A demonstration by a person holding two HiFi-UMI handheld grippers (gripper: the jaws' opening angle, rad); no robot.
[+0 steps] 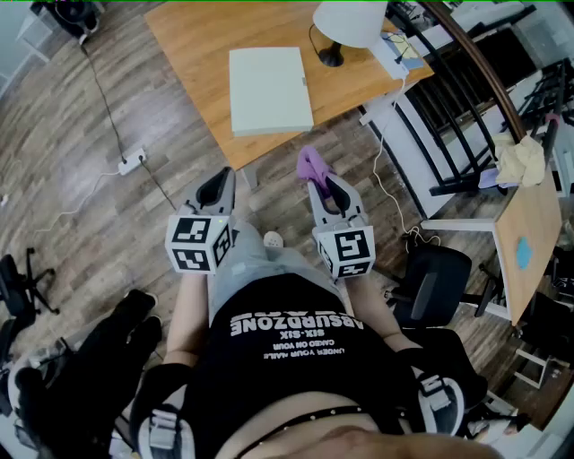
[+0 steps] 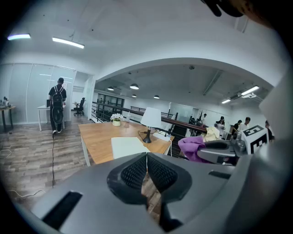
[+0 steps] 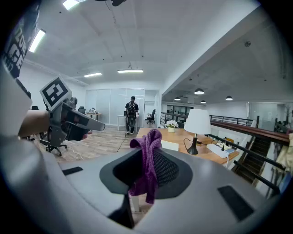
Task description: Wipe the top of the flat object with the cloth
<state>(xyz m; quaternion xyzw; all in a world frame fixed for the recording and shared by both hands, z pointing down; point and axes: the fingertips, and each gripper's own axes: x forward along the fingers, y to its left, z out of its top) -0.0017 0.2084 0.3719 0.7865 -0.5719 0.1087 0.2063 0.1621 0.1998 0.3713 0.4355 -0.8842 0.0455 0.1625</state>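
Note:
A pale flat rectangular object (image 1: 269, 90) lies on the wooden table (image 1: 193, 40), ahead of both grippers. It shows as a pale slab (image 2: 128, 146) in the left gripper view and as a thin slab (image 3: 169, 145) in the right gripper view. A purple cloth (image 1: 311, 165) hangs from my right gripper (image 1: 316, 184), which is shut on it short of the table's near edge; the cloth (image 3: 147, 164) droops between the jaws. My left gripper (image 1: 215, 186) is held level beside it, jaws shut on nothing (image 2: 146, 165).
A white lamp (image 1: 348, 22) stands on the table's right end, with a small plant (image 3: 171, 124) at its far end. A black railing (image 1: 448, 99) and a second table (image 1: 529, 233) lie to the right. A power strip (image 1: 132, 161) and cable cross the floor at left. A person (image 2: 56, 105) stands far off.

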